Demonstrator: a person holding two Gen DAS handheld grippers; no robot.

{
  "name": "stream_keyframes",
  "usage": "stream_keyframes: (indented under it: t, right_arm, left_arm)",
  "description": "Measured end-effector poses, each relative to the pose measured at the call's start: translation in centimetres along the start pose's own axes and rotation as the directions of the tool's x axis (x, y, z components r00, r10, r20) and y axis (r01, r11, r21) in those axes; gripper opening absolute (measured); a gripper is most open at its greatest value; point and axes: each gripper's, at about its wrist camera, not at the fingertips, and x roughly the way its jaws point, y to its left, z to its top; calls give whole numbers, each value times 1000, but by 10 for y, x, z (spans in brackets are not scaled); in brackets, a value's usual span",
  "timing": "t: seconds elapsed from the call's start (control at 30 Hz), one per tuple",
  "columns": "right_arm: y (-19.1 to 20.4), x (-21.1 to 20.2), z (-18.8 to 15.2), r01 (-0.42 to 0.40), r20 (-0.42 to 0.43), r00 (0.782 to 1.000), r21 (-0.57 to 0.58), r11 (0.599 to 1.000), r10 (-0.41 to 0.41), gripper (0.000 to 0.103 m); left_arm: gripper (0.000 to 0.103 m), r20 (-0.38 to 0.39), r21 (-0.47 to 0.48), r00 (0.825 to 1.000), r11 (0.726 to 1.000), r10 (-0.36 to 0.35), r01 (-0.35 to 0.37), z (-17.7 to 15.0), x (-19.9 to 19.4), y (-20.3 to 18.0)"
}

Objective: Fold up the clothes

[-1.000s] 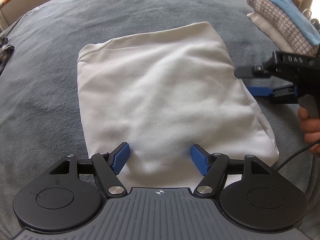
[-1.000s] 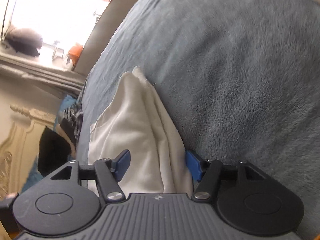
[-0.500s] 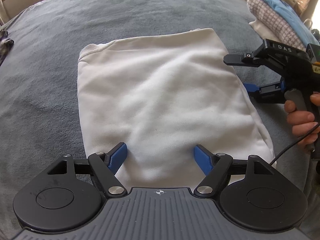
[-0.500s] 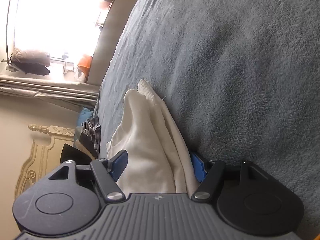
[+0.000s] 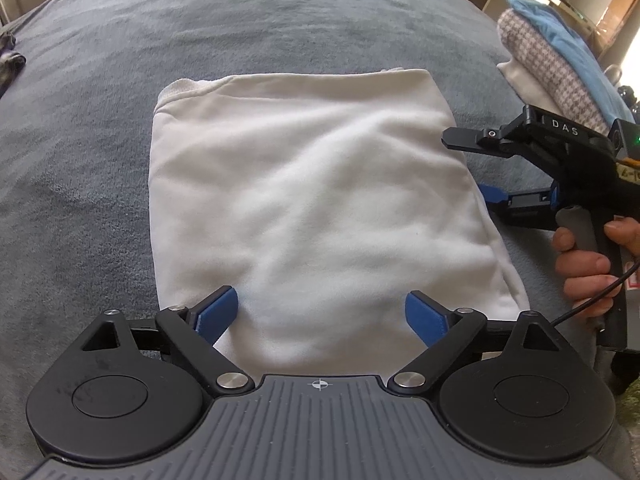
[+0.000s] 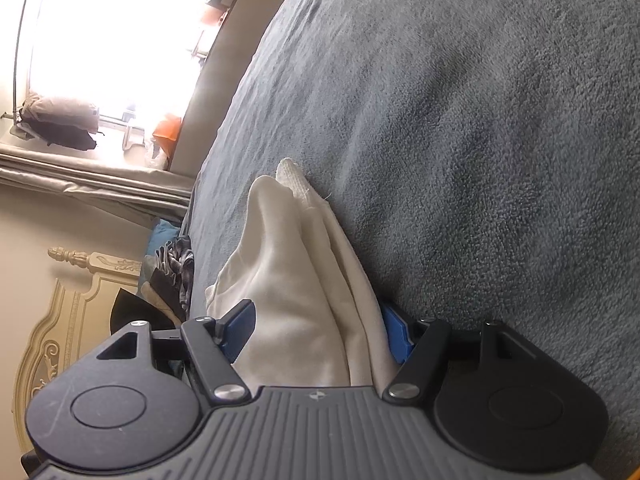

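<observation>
A white folded garment (image 5: pixel 312 200) lies flat on the grey blanket (image 5: pixel 280 20) of a bed. My left gripper (image 5: pixel 322 314) hovers over the garment's near edge. Its jaws are opening, and the blue pads (image 5: pixel 218 312) stand wide apart without pressing the cloth. A hand (image 5: pixel 588 264) holds my right gripper (image 5: pixel 466 166) at the garment's right edge. Seen from the right wrist, the garment (image 6: pixel 296 280) bulges up between the jaws of the right gripper (image 6: pixel 316 330), which stay apart and do not pinch it.
A stack of folded clothes (image 5: pixel 560 60) sits at the bed's far right. Dark loose clothing (image 5: pixel 10 60) lies at the far left edge. The right wrist view shows a clothes pile (image 6: pixel 172 272), a cream headboard (image 6: pixel 72 320) and a bright window (image 6: pixel 120 40).
The left gripper's jaws have spread wider over the garment's near edge. The right gripper stayed at the right edge with the same gap. The garment has not moved.
</observation>
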Motion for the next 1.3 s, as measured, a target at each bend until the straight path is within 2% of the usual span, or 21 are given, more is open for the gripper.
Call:
stream_keyframes:
  t: [0.6,0.77,0.87,1.0,1.07,1.17,1.3]
  right_arm:
    - [-4,-1,-3,-18,1,1000,-5,1000,18,69]
    - [-6,-1,-3,-32,2,999,-6,999,32,69]
    - [-8,-2,-3,-38,-2,999,-3,999,38,69]
    - [-9,-3,-2,-41,-9,999,2,999,41,69]
    - [-9,-3,-1,-41,-10,999,2,999,41,69]
    - [-10,-3,0,-41,-14,999,1,999,41,69]
    - [-12,-5,4,-58,-31,998,-2,998,57,69]
  left_arm:
    - [98,6,18,1000,1000,13,-13,0,1,-4]
    - [97,96,-14,995,1000,22,-20,3,-9,0]
    - [97,172,-85,985,996,29,-15,7,-18,12]
    - [97,250,-226,968,973,22,36,11,-22,43]
    - [97,254,-288,967,956,12,64,14,-15,62]
    - [92,190,-367,980,921,-61,128,12,3,92]
    - [90,203,-445,964,861,-171,246,3,19,122]
